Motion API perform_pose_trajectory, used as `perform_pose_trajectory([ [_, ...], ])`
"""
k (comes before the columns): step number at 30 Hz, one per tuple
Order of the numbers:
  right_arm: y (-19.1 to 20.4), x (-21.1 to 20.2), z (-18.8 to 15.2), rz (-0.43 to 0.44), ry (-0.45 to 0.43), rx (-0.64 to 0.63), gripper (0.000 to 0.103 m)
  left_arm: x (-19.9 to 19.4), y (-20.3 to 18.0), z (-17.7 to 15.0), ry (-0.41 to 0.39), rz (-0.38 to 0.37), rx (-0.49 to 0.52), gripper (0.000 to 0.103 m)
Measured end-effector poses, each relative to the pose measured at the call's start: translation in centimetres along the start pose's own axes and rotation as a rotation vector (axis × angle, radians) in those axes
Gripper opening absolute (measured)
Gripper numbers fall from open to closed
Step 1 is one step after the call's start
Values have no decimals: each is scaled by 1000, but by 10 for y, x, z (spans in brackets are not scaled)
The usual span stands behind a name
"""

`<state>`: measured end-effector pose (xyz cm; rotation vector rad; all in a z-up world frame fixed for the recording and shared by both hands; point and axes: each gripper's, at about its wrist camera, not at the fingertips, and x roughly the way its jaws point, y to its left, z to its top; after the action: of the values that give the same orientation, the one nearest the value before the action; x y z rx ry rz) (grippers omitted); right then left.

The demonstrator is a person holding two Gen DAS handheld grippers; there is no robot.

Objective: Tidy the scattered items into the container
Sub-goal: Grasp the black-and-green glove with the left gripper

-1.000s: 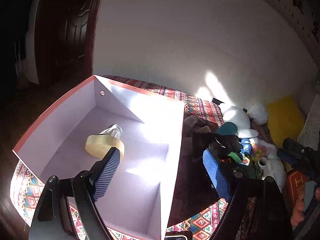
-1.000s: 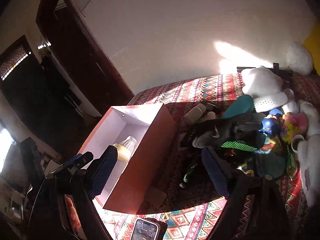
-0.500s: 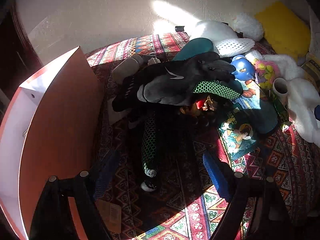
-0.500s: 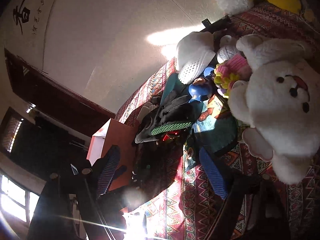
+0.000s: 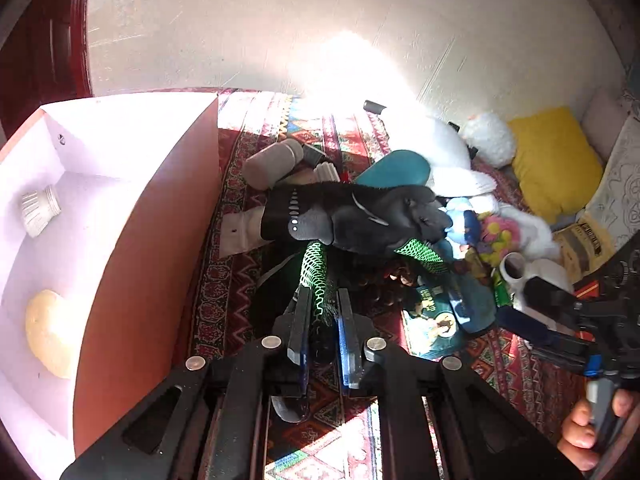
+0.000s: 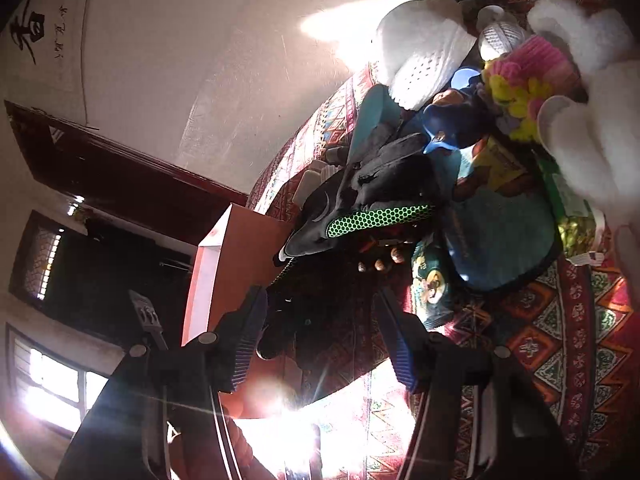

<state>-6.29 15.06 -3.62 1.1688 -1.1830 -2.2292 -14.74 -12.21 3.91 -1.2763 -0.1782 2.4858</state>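
Note:
My left gripper is shut on the black glove with green mesh fingers, gripping one finger; the glove's body lies on the patterned cloth. The orange box with a white inside stands at the left and holds a bulb and a yellow sponge. My right gripper is open and empty above the cloth, beside the glove and the box. It also shows at the right of the left wrist view.
A pile of items lies right of the glove: a teal cap, white plush toys, a blue toy, a yellow cushion, a white mug, a picture book. A grey bottle lies near the box.
My left gripper has moved in from the box to the glove and closed on a green mesh finger. My right gripper has swung over the pile, staying open.

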Motion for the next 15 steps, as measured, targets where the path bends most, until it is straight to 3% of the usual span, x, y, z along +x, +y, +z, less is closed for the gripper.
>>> perform_pose_trajectory([
  [6, 4, 57, 20, -5, 47, 38, 56, -34, 17, 11, -41, -132, -68, 8],
  [12, -35, 100, 38, -1, 51, 208, 55, -67, 32, 23, -112, -285, -148, 8],
  [13, -40, 103, 39, 13, 40, 226, 41, -71, 33, 25, -123, -301, -155, 8],
  [14, -42, 103, 40, 14, 23, 223, 17, -74, 34, 26, -129, -319, -162, 8],
  [15, -42, 101, 40, 18, 1, 206, 10, -76, 36, 27, -133, -335, -170, 8],
])
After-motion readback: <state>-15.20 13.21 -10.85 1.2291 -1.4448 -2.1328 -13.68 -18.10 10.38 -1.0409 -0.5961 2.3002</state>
